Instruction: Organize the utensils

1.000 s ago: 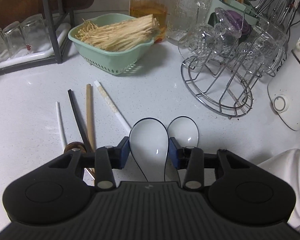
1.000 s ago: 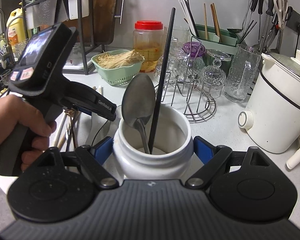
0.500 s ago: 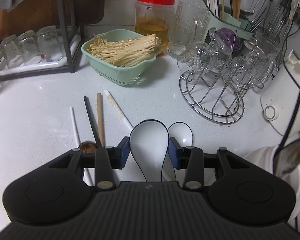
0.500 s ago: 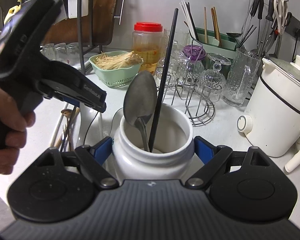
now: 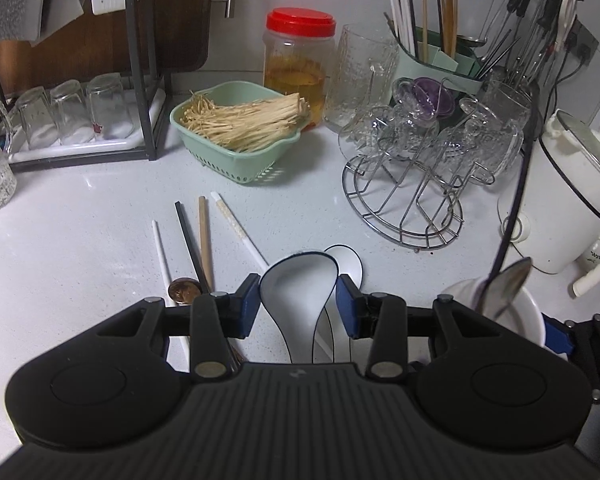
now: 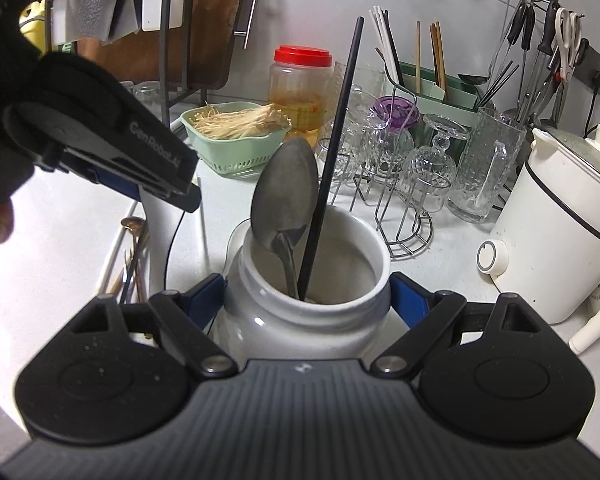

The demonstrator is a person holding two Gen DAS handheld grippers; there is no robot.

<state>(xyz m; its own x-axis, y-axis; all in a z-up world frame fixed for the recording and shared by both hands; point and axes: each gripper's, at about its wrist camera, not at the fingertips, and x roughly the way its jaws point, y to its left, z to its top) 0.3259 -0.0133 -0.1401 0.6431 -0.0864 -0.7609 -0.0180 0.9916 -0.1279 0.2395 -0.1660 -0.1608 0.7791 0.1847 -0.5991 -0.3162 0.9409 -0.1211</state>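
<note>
My left gripper (image 5: 298,306) is shut on a white ceramic spoon with a dark rim (image 5: 298,290) and holds it above the counter. A second white spoon (image 5: 346,264) lies on the counter beneath it. Loose chopsticks lie to the left: a white one (image 5: 162,256), a black one (image 5: 188,236), a wooden one (image 5: 204,236), a patterned white one (image 5: 236,230), and a brown spoon (image 5: 184,291). My right gripper (image 6: 306,300) is shut on a white ceramic jar (image 6: 308,320) that holds a metal spoon (image 6: 284,204) and a black chopstick (image 6: 332,152). The jar also shows in the left wrist view (image 5: 532,316).
A green basket of enoki mushrooms (image 5: 240,136), a red-lidded jar (image 5: 298,64), a wire rack of glass cups (image 5: 416,168), a green utensil caddy (image 5: 432,56) and a white cooker (image 5: 572,196) stand at the back. A dish rack with glasses (image 5: 72,120) is at the left.
My left gripper has risen with the white spoon and moved nearer the jar. The right gripper holds the jar nearly still.
</note>
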